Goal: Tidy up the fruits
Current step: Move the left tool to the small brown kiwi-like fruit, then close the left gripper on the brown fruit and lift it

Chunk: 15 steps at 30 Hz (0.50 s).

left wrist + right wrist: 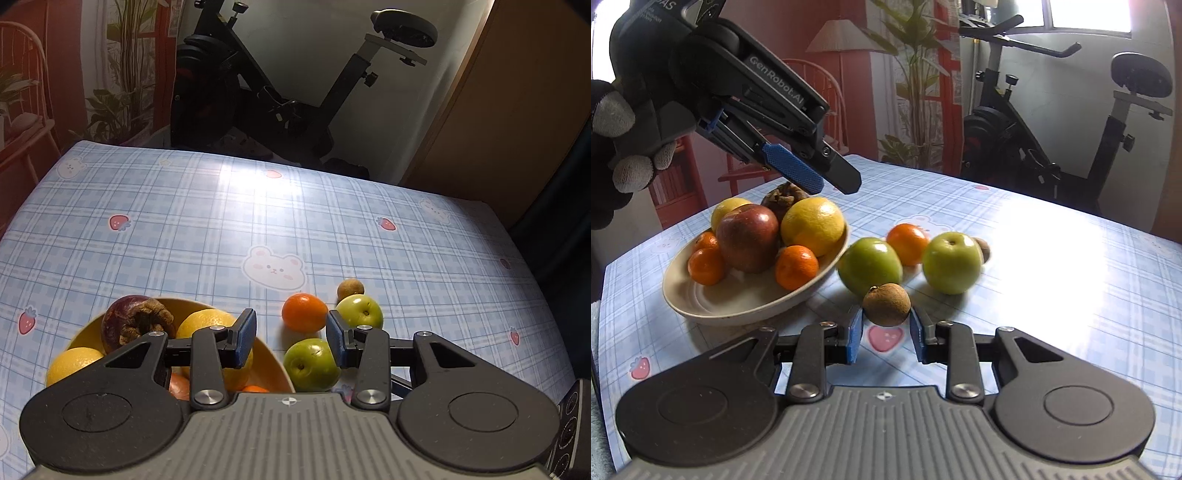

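Observation:
My right gripper is shut on a small brown round fruit, pinched between its blue fingertips just above the tablecloth. Beyond it two green apples, a tangerine and a second small brown fruit lie loose on the table. To the left a beige bowl holds a red apple, lemons, tangerines and a dark purple fruit. My left gripper hangs open over the bowl's right rim, with nothing between its fingers.
A gloved hand holds the left gripper at the upper left. The blue checked tablecloth stretches far and to the right of the fruit. An exercise bike stands behind the table, and a wooden cabinet at the far right.

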Motion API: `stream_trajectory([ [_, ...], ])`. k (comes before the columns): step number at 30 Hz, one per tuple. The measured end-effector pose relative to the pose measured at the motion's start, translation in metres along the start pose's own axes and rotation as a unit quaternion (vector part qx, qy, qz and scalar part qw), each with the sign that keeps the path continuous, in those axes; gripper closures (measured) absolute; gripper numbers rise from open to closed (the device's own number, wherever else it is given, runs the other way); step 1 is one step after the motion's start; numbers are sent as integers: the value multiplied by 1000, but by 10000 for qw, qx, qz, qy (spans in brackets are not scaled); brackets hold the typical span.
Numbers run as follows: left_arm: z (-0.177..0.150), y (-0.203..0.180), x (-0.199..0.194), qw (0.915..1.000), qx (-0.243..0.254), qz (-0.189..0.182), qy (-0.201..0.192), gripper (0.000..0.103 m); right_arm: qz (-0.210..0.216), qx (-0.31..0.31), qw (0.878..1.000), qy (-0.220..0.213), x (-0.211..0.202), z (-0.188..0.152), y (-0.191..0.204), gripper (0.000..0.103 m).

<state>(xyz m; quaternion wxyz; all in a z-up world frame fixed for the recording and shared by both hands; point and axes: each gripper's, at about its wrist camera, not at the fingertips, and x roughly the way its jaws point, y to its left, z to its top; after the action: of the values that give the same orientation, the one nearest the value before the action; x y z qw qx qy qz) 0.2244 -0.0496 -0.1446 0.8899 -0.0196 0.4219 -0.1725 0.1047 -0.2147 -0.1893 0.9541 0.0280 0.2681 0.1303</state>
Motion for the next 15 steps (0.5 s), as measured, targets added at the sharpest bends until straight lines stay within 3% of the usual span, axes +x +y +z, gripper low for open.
stream_trajectory([
  [7,27,-33,47,9989,54,-414,231,59,-464,751,9960,-137,-16,-1,-57,73],
  [15,37,-49,100,9977,29,-136,662,59,-538,1026,9930,-241,-24,-2,-70,73],
])
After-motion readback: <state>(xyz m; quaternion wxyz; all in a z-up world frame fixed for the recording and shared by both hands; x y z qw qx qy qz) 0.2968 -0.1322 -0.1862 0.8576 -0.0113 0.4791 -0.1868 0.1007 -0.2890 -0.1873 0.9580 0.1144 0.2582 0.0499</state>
